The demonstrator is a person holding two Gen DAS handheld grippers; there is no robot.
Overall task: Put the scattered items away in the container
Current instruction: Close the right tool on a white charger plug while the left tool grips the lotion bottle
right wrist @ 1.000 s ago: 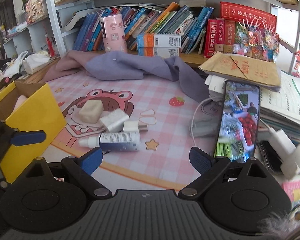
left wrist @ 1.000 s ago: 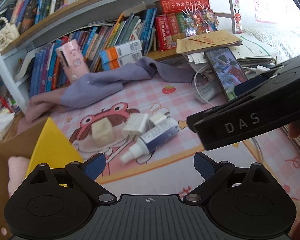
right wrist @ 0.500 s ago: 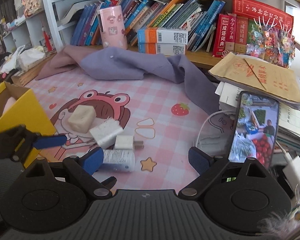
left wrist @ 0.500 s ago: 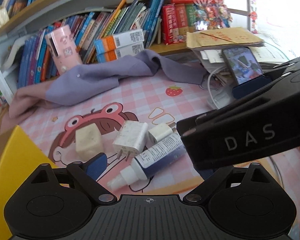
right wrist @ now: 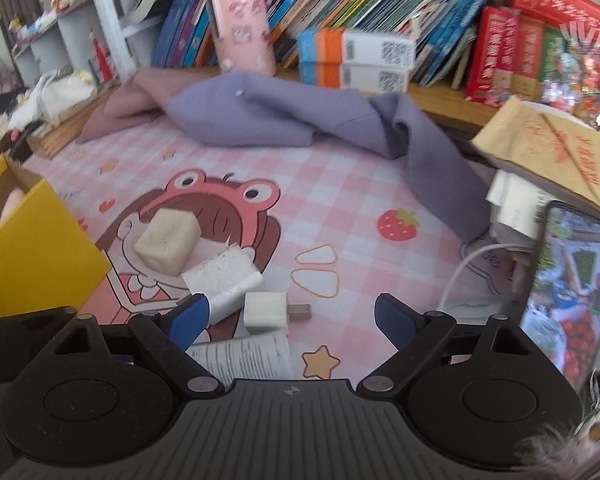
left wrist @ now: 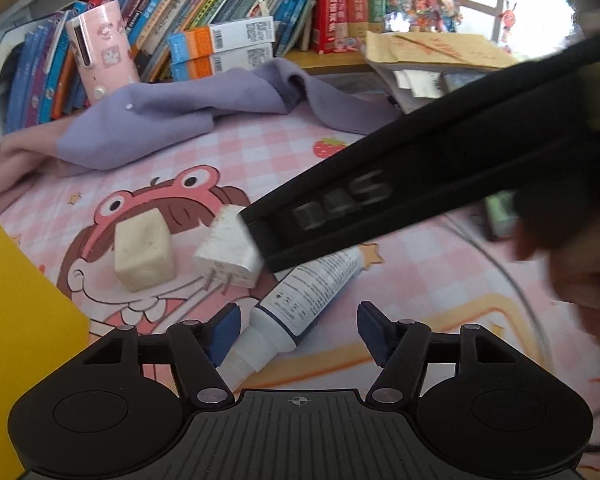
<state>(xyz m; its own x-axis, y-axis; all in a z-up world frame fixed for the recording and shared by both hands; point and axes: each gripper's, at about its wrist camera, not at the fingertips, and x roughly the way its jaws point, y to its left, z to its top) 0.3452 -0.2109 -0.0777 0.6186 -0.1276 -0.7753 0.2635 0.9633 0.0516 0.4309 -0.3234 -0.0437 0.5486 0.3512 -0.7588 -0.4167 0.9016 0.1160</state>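
A white and dark blue tube [left wrist: 312,292] lies on the pink mat with its cap end between the fingers of my left gripper [left wrist: 299,332]. The jaws are closing; the left pad is close beside the cap and the right pad stands apart. Beside the tube sit a beige cube [left wrist: 142,254] and a large white charger [left wrist: 228,248]. My right gripper [right wrist: 293,322] is closing, with a small white plug adapter [right wrist: 266,314] and the tube's end [right wrist: 248,356] between its fingers, untouched. One of its fingers [left wrist: 340,208] crosses the left wrist view. The yellow box [right wrist: 32,256] stands at the left.
A purple cloth [right wrist: 284,116] lies bunched at the back of the mat below a shelf of books and a pink cylinder [right wrist: 240,28]. At the right are a propped phone [right wrist: 572,292], a white cable [right wrist: 460,272] and a paper stack [right wrist: 560,152].
My left gripper sank toward the tube and its jaws narrowed around the cap end. My right gripper moved forward and left over the chargers, and its finger now hides the small adapter from the left wrist view.
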